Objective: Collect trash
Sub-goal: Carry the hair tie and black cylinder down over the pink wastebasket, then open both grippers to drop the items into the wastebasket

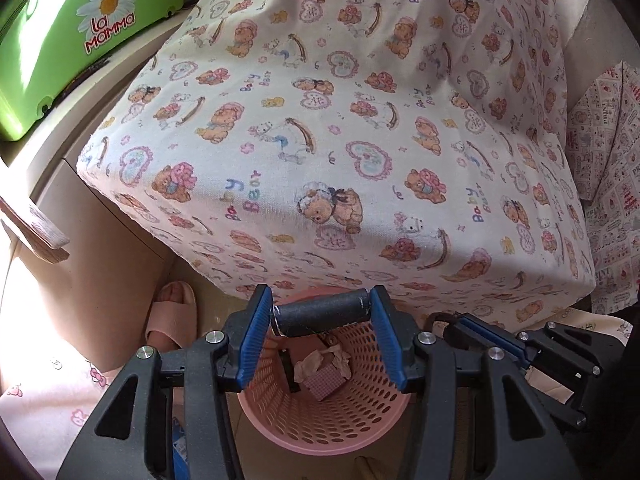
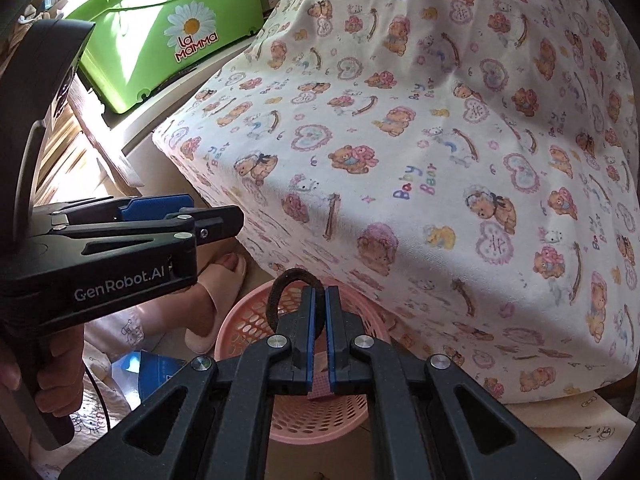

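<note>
A bear-printed cloth (image 1: 320, 120) draped over a boxy piece of furniture filled the background, with a green "La Mamma" case (image 1: 80, 40) on the ledge far beyond our left gripper (image 1: 320, 336). Below both tools stood the pink perforated waste basket (image 1: 332, 420), on the floor at the foot of the covered furniture.

We held two pieces of trash over that basket. The left gripper clasped a dark cylinder (image 1: 320, 316) end to end between its blue pads, directly above the basket's mouth. Our right gripper (image 2: 320, 328), just beside the left one, had its jaws clenched tight on a loop of dark brown band (image 2: 292, 292), which arched up and out past its fingertips, above the basket's far rim.

Part of the job looked done: a small pink checked box (image 1: 324, 380) and crumpled paper (image 1: 316, 362) already lay at the bottom of the basket, under the left gripper's fingers. What remained, as we judged it, was to let go of the cylinder and the band. No other loose litter showed on the cloth. A slippered foot (image 2: 216, 304) rested on the floor just left of the basket.
</note>
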Motion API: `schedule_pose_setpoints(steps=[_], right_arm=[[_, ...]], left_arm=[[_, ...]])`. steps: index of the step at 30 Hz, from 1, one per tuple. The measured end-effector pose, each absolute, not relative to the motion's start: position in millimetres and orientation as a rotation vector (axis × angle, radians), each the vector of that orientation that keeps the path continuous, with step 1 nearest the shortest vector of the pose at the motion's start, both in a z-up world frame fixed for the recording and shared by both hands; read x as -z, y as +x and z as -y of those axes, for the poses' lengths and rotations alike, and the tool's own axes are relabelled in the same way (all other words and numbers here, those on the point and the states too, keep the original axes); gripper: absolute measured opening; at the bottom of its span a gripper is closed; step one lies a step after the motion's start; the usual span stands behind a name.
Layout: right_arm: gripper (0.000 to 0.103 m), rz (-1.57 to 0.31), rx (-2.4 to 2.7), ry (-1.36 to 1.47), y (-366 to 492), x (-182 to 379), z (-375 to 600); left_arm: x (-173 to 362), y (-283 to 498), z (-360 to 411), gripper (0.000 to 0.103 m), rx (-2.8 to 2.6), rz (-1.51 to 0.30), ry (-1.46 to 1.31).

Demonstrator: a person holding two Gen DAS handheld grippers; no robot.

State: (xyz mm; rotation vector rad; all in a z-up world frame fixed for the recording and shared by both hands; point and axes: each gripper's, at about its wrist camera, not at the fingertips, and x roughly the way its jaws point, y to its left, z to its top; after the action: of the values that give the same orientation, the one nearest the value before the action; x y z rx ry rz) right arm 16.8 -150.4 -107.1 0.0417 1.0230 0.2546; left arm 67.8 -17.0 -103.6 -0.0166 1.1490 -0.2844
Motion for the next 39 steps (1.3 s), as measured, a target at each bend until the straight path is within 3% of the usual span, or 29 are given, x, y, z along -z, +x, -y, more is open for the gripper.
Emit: schedule_pose_setpoints(steps=[9,21,22,25,27,29,30,39], right_arm=[[0.005,-1.177,-0.231,0.039,33.1,159.2,142.8],[0.005,-1.314,-0.153,0.028,38.4,214.3,146.5],[0.005,-1.327,-0.157,0.043,40.1,216.5,147.1],[0.007,-1.336,-0.16,0.052,41.0,218.5,149.7],[0.015,-1.347,-0.164,0.053,40.7,220.1,150.5],[0.043,-1.356,-0.166,0.064,39.4,221.7,151.8],[0.048,-1.352,-0.166,0.07,38.3,221.6,152.3],[0.05,-1.305,-0.17,0.037,28.6,197.1,152.3]], left_arm=[[164.6,80.6,24.1,0.048,0.282,-1.331,0.004],[212.9,78.4,36.9,0.049,0.243,-1.422,0.111],[213.6,77.7,37.4,0.05,0.243,-1.427,0.113],[215.6,78.2,38.3,0.069,0.237,-1.438,0.117],[215.3,78.0,37.3,0.08,0.226,-1.441,0.12],[213.5,78.2,36.0,0.08,0.219,-1.445,0.109],[214.6,78.7,34.1,0.08,0.22,-1.447,0.101],[180.3,76.2,32.6,0.08,0.24,-1.368,0.077]])
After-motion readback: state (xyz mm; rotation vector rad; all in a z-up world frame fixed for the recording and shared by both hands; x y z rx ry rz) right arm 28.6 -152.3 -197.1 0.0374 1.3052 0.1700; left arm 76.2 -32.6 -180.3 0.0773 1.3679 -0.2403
